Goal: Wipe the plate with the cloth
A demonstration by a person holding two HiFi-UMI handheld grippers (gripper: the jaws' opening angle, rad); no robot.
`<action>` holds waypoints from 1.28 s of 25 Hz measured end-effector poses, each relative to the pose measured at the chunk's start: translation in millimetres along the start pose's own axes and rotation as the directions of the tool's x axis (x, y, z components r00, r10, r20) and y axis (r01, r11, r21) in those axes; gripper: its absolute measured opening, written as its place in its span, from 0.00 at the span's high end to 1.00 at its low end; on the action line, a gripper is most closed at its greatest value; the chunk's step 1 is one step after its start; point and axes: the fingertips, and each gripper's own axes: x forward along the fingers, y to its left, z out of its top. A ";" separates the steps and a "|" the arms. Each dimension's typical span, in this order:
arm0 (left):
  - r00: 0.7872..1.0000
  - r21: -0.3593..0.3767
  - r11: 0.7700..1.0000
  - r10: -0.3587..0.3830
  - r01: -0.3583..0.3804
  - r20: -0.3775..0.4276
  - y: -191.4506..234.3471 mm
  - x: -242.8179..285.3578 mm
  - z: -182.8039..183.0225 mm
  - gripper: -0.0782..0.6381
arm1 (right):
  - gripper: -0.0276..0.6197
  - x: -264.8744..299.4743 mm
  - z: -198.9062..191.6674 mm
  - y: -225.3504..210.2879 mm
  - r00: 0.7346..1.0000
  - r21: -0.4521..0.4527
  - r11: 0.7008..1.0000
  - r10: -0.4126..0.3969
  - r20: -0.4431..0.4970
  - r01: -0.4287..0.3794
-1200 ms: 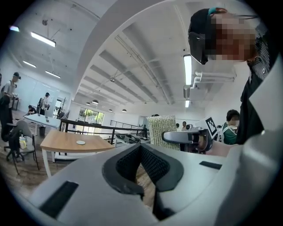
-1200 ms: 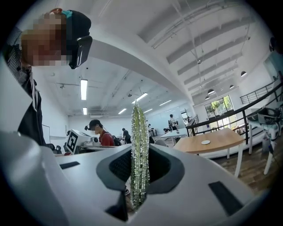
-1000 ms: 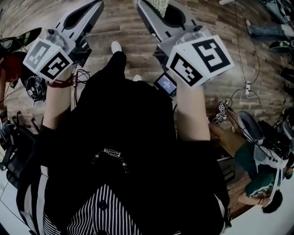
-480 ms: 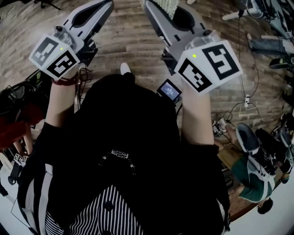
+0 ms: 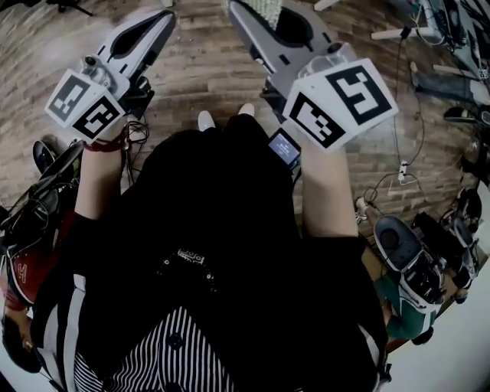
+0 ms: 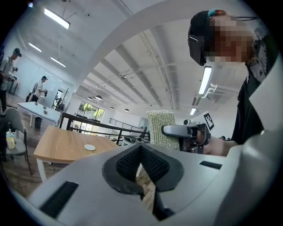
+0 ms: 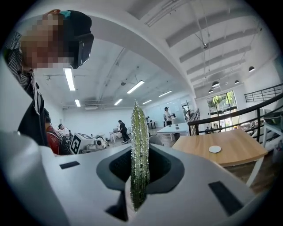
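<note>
Head view only gets cloth (image 5: 266, 9) tip at top edge. Plate where?

re: right gripper view has plate (image 7: 215, 149) on wood table (image 7: 234, 142), well apart. Right gripper (image 7: 139, 170) pinches cloth edge-on; left gripper (image 6: 140, 152) jaws together, nothing btw them.

No word or number readable anywhere.
- Left marker cube (image 5: 84, 107): black-and-white square code patterns, no letters.
- Right marker cube (image 5: 341, 96): same kind of pattern, larger in head view; one face also seen small in left gripper view, pattern only.
- Small screen (image 5: 284, 148) at waist: blue-lit, lines of text too tiny to read.
- Black top (image 5: 230, 230): short white print on chest, illegible.
- Red garment (image 5: 19, 269) at left edge: white mark, cannot tell what.
</note>
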 end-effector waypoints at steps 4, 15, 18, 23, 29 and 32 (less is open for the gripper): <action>1.000 -0.024 1.000 0.005 -0.005 -0.006 28.8 38.0 7.3 0.90 | 0.89 24.3 15.6 -48.7 1.000 0.011 1.000 0.015 -0.002 -0.015; 0.997 0.038 0.997 0.058 -0.060 0.043 95.9 149.3 73.2 0.90 | 0.89 81.2 75.2 -169.1 0.994 -0.018 0.995 0.101 0.049 -0.101; 0.997 0.072 0.996 0.050 -0.054 0.062 102.9 191.8 93.6 0.90 | 0.89 87.4 88.2 -205.5 0.991 -0.025 0.993 0.120 0.056 -0.119; 0.997 0.082 0.995 0.045 -0.049 0.056 107.4 243.9 102.4 0.90 | 0.89 89.6 98.8 -253.9 0.989 -0.012 0.991 0.136 0.066 -0.135; 0.999 0.061 0.997 0.046 -0.047 0.004 135.3 284.7 100.5 0.90 | 0.89 99.6 109.5 -302.2 0.987 0.010 0.990 0.139 0.082 -0.140; 0.999 0.061 0.997 0.042 -0.042 0.000 159.4 302.2 105.6 0.90 | 0.89 112.9 112.9 -330.1 0.989 0.024 0.993 0.117 0.088 -0.120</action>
